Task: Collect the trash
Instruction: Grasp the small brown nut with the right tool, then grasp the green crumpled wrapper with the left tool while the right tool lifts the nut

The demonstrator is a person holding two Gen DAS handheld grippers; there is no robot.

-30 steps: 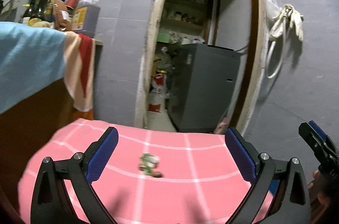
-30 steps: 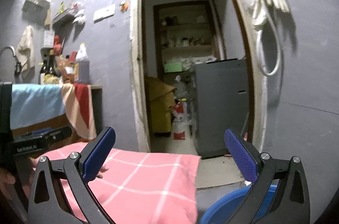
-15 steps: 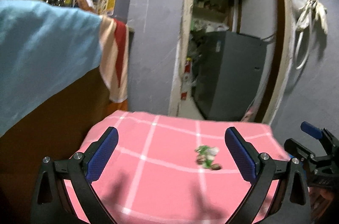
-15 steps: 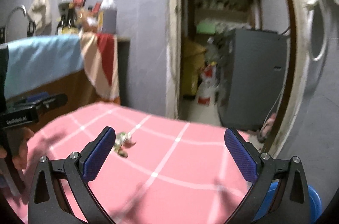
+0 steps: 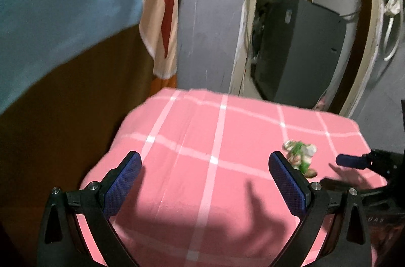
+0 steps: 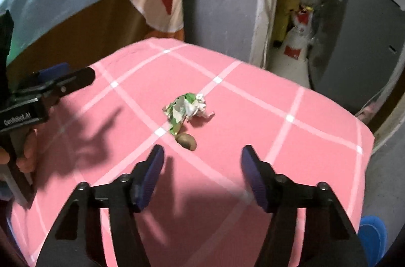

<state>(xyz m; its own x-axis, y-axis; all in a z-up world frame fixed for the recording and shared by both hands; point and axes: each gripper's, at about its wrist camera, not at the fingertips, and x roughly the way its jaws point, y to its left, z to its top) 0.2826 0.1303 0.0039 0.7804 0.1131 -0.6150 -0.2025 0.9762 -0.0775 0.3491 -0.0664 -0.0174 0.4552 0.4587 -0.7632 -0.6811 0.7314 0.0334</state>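
Observation:
A crumpled green and white wrapper [image 6: 186, 109] lies on the pink checked tablecloth [image 6: 253, 115], with a small brown scrap [image 6: 186, 141] just in front of it. My right gripper [image 6: 202, 160] is open and empty, hovering just short of the scrap. In the left wrist view the wrapper [image 5: 300, 157] lies just beyond my left gripper's right finger. My left gripper [image 5: 205, 171] is open and empty over the cloth's left half. The right gripper's tip [image 5: 351, 162] shows at the far right there, and the left gripper [image 6: 50, 85] shows at the left of the right wrist view.
A blue and striped cloth [image 5: 76, 1] hangs over a brown counter at the left. A doorway behind the table leads to a grey appliance [image 6: 359, 39] and clutter. A blue bin rim [image 6: 372, 234] sits low at the right of the table.
Both grippers have tilted down and moved in over the table. The right gripper's jaws have narrowed and now sit close to the wrapper. The wrapper has not moved.

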